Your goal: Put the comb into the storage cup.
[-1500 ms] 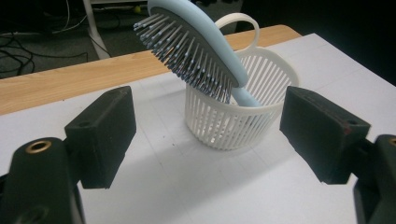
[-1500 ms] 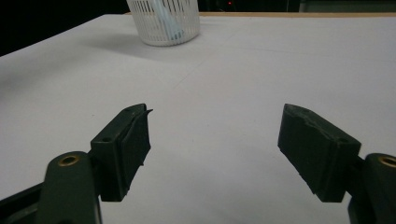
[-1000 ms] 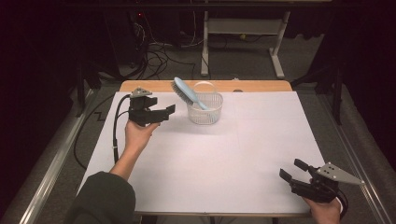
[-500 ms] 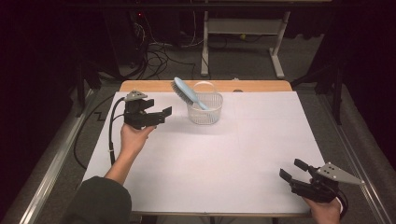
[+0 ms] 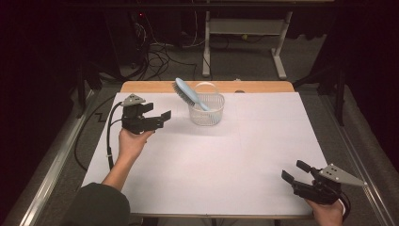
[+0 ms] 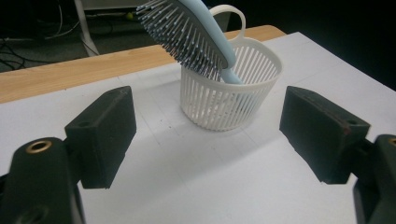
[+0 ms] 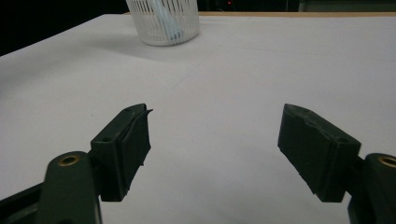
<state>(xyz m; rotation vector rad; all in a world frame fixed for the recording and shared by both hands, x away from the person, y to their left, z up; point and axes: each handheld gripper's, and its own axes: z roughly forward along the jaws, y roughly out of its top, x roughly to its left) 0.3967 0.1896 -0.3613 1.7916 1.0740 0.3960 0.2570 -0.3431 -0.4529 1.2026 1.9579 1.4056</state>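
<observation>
A light blue hairbrush (image 5: 189, 93) leans handle-down in a white slatted basket (image 5: 207, 111) near the table's far middle, its bristled head sticking out up and to the left. My left gripper (image 5: 160, 116) is held just left of the basket, open and empty, pointing toward it. In the left gripper view the basket (image 6: 233, 91) and the brush (image 6: 191, 30) lie a short way beyond the spread black jaws. My right gripper (image 5: 295, 171) rests at the near right corner, open and empty. In the right gripper view the basket (image 7: 163, 21) stands far off.
White paper (image 5: 211, 165) covers the table, with a bare wooden strip (image 5: 155, 87) along the far edge. A black cable (image 5: 110, 136) trails from my left gripper off the table's left side. Beyond the table, cables and a white desk frame (image 5: 244, 33) stand on the dark floor.
My left hand and gripper have drifted a little to the left, away from the basket. The right gripper, the basket and the brush have stayed put.
</observation>
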